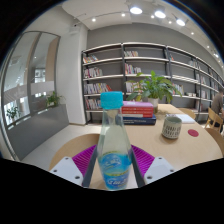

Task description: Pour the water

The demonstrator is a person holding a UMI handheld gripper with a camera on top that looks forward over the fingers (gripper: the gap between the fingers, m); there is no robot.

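1. One clear plastic water bottle [113,145] stands upright between the two fingers of the gripper [113,163], its teal cap [111,100] on and a blue label around its lower half.
2. The pink pads [83,158] on the fingers sit tight against both sides of the bottle, so the gripper is clamped on it.
3. Water fills the bottle up into its neck, below the cap.
4. The bottle is above the near part of a light wooden table [200,145]; whether its base touches the table cannot be told.
5. Beyond the bottle, a stack of books [139,111] lies on the table, with a leafy green plant [155,86] behind it.
6. Just right of the books stands a small grey ribbed cup [172,127], well apart from the bottle.
7. Long bookshelves [150,70] line the far wall, and a chair [216,106] stands at the table's far right end.
8. A window [30,80] with a smaller plant [50,100] beside it lies to the left.
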